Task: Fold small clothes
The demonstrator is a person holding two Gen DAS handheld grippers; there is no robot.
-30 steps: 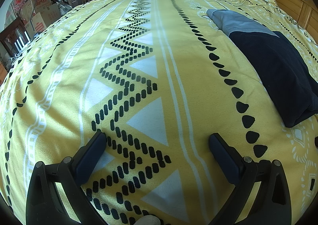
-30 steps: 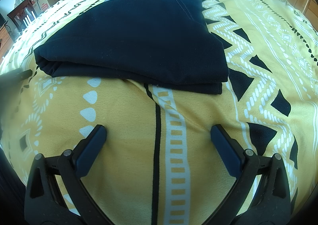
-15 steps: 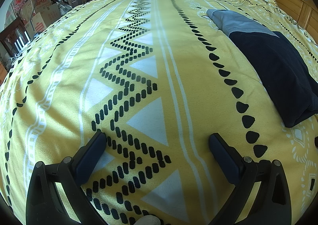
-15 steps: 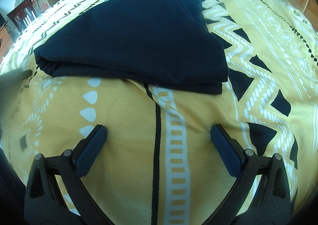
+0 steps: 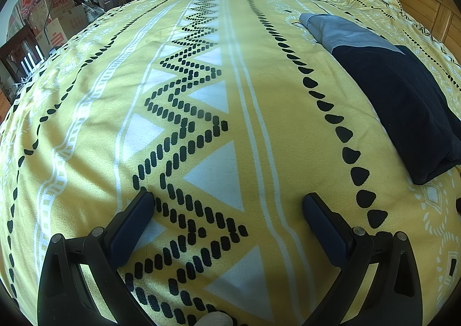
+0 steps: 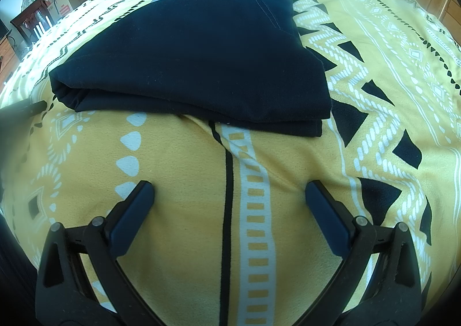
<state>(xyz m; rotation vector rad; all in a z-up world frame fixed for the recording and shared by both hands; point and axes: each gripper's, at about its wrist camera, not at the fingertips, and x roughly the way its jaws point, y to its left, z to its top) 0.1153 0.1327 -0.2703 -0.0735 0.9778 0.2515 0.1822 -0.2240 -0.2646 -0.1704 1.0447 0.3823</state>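
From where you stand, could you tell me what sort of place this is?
Most likely a lived-in bedroom: a bed under a yellow patterned blanket, a wooden headboard beyond it, and stacked cardboard boxes by the doorway.

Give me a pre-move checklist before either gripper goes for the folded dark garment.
1. Left gripper open, nothing held: ok.
2. Right gripper open, nothing held: ok.
3. Folded navy garment lying flat on the yellow patterned blanket, edges stacked: ok.
4. Path from right gripper to garment's near edge unobstructed: ok.
5. Garment squarely ahead of left gripper: not ok, it lies off to its right.
6. Folding finished: cannot tell.
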